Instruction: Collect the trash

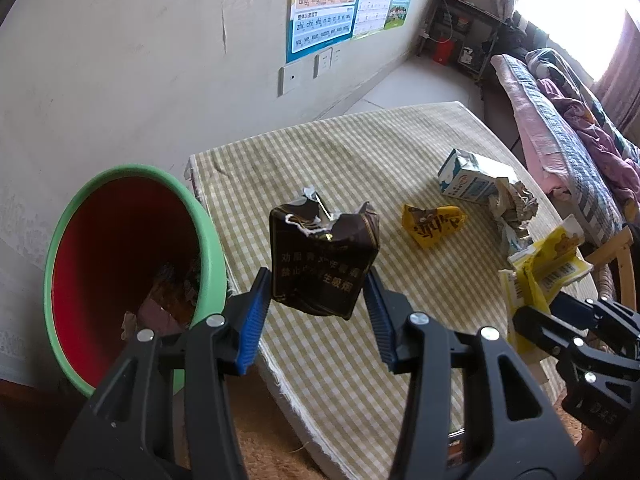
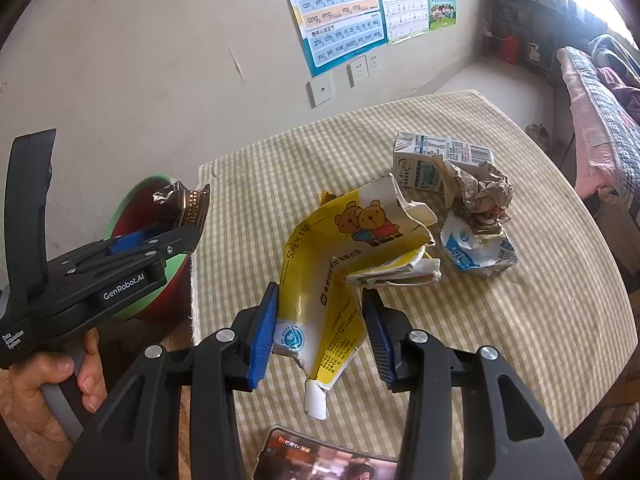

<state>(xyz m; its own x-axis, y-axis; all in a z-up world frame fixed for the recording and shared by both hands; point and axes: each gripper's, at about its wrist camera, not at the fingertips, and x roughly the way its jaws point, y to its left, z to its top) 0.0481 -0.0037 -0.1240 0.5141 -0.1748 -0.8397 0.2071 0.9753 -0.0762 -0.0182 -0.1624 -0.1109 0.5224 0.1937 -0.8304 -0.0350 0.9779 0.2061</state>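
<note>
Left tongs (image 1: 316,296) clamp a dark cigarette pack (image 1: 322,258) just beside the green bin (image 1: 132,264); right tongs (image 2: 320,332) grip a torn yellow carton (image 2: 340,276) farther from bin.

We count two grippers (image 1: 316,304) (image 2: 320,328), one green bin (image 1: 132,176), one dark cigarette pack (image 1: 320,260), two yellow cartons (image 2: 340,264) (image 1: 434,224), one milk carton (image 2: 436,156), one crumpled paper wad (image 2: 480,190), one blue-and-white wrapper (image 2: 476,254), on one counter (image 2: 520,340).
</note>
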